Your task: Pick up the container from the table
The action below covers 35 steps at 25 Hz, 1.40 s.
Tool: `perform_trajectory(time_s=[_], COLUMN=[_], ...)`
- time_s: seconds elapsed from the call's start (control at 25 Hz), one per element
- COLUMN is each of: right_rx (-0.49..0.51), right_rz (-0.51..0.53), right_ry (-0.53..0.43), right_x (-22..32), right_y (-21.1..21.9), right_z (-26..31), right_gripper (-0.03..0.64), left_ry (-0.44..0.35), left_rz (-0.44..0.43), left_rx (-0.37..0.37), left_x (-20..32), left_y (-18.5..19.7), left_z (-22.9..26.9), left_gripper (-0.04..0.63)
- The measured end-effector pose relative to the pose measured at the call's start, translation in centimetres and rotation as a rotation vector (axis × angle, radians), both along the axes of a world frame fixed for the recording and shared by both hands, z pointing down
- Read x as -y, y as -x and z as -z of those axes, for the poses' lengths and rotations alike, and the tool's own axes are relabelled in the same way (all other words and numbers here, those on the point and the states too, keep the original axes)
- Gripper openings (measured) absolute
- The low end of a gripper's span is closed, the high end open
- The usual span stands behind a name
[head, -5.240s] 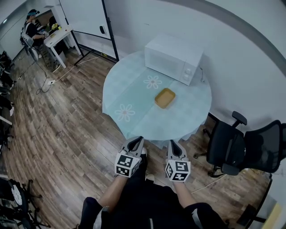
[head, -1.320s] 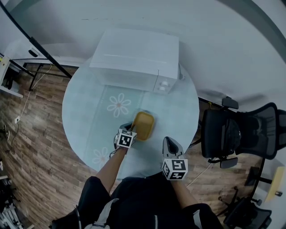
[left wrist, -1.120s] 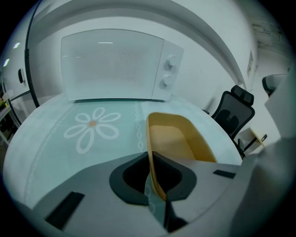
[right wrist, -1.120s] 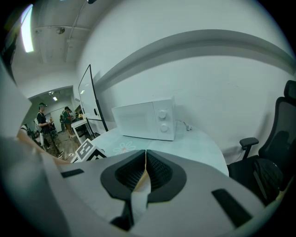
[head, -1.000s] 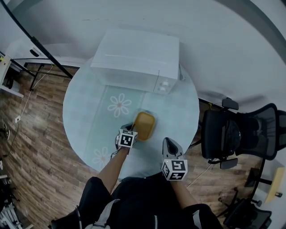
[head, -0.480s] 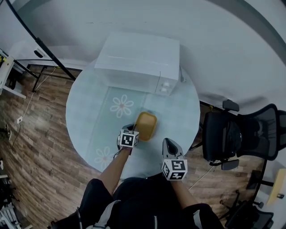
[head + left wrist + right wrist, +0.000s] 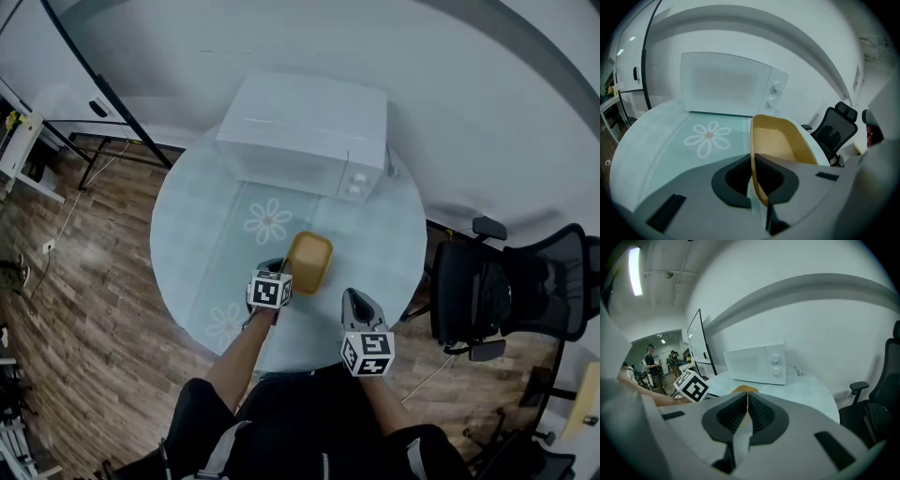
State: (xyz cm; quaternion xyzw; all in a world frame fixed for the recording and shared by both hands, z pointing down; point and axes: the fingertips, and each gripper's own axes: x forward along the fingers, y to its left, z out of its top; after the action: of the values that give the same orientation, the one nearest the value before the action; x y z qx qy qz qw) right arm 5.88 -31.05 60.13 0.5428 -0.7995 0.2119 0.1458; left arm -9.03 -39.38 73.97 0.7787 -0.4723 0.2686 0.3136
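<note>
Pinching container (image 7: 776, 143) rim with left gripper (image 7: 752, 161) — long axis pointing ahead toward microwave (image 7: 726, 84); right gripper (image 7: 747, 401) pressed together, empty, held farther back.

microwave (image 7: 305, 134): white, shut | office chair (image 7: 497, 291): black | floor (image 7: 84, 281): wood

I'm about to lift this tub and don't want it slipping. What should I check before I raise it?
1. Left hand-held gripper shut on the container's near wall: ok.
2. Container has nothing inside to spill: ok, its inside looks bare.
3. Gap between container and microwave: ok, they stand apart.
4. Right hand-held gripper out of the way: ok, shut, empty, near the table's edge.
5. Grip deep enough to stop the container tilting: cannot tell, since only one wall is pinched.
</note>
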Motion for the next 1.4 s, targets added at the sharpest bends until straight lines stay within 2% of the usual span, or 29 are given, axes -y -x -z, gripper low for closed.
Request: perform_trajectory(time_s=[0.8, 1.4], right_rx=[0.021, 0.027], right_rz=[0.149, 0.164], right_ry=[-0.048, -0.045], right_x=[-2.6, -3.6], right_y=[5.8, 7.2], right_z=[1.3, 1.2], right_gripper=[0.025, 0.023], left_ry=[-0.093, -0.123], left_rz=[0.063, 0.064], left_rx=[-0.026, -0.023], left_x=[-5.1, -7.4], left_y=[5.7, 7.4], left_z=[7.1, 9.4], left_gripper=[0.021, 0.021])
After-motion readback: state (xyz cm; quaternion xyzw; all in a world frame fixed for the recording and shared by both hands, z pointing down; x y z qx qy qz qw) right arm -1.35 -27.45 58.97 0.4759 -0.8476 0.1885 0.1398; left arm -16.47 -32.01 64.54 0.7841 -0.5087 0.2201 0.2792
